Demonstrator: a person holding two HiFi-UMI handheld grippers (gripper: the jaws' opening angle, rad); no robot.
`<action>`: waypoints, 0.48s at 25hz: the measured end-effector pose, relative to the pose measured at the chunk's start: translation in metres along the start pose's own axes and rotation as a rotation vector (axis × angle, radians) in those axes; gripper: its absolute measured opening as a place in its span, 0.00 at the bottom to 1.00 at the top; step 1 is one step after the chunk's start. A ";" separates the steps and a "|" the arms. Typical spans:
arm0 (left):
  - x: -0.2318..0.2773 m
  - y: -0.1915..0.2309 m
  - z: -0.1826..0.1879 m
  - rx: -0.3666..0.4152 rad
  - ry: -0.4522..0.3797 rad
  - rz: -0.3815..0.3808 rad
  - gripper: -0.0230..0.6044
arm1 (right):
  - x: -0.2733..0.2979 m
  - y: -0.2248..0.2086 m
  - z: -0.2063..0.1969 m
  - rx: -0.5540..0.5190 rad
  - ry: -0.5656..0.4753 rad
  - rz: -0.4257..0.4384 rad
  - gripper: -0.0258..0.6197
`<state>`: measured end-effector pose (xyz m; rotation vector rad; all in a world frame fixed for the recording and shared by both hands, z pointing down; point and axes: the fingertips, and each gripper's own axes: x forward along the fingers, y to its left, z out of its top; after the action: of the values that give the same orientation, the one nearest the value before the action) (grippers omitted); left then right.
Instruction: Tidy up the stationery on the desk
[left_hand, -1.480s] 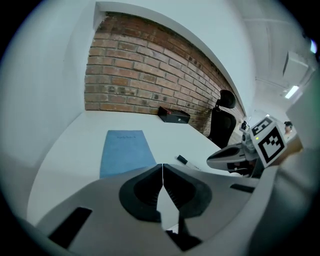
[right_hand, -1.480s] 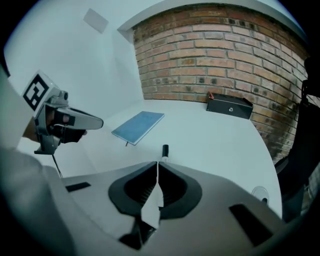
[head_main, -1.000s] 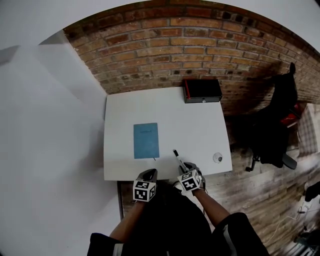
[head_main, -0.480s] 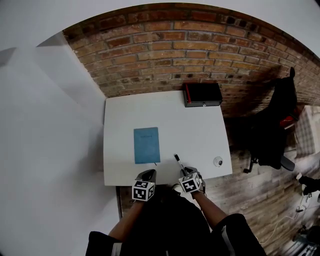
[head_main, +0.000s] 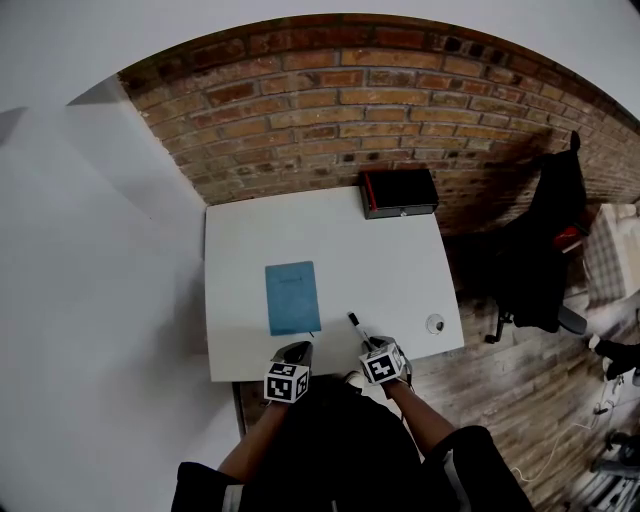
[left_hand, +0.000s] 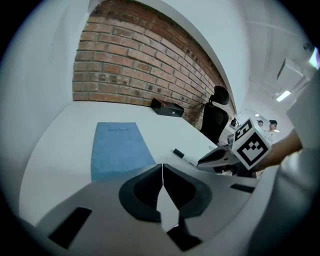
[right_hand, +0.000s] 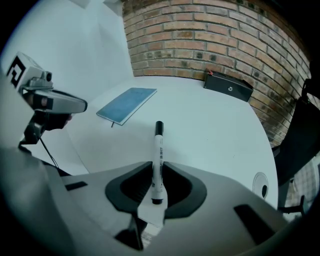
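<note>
A red brick wall (head_main: 380, 90) stood behind the white table (head_main: 400, 270), a black office chair (head_main: 545, 250) on wooden floor (head_main: 520, 400) alongside.

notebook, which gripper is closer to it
Left. The left gripper sits just short of the near edge of the notebook; the right gripper, holding the marker, is farther off to the right.

Smooth matt desk (head_main: 385, 255), rough brick wall (head_main: 350, 100)

Marker (right_hand: 158, 150): white barrel, black cap, clamped in right gripper (right_hand: 158, 172) jaws. Notebook (head_main: 291, 297): blue, closed, laid flat on surface (head_main: 400, 270).
</note>
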<state>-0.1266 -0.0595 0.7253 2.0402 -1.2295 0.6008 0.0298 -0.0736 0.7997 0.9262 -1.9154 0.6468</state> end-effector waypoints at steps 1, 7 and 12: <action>0.000 0.002 0.001 -0.001 -0.002 -0.001 0.06 | 0.000 -0.001 0.002 0.012 -0.008 0.002 0.17; -0.004 0.017 0.006 -0.001 -0.009 -0.004 0.06 | -0.002 0.002 0.017 0.099 -0.031 -0.001 0.16; -0.006 0.035 0.014 -0.004 -0.019 -0.003 0.06 | 0.000 0.004 0.042 0.159 -0.056 -0.002 0.16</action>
<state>-0.1598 -0.0784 0.7227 2.0488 -1.2368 0.5785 0.0061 -0.1022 0.7794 1.0554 -1.9328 0.7883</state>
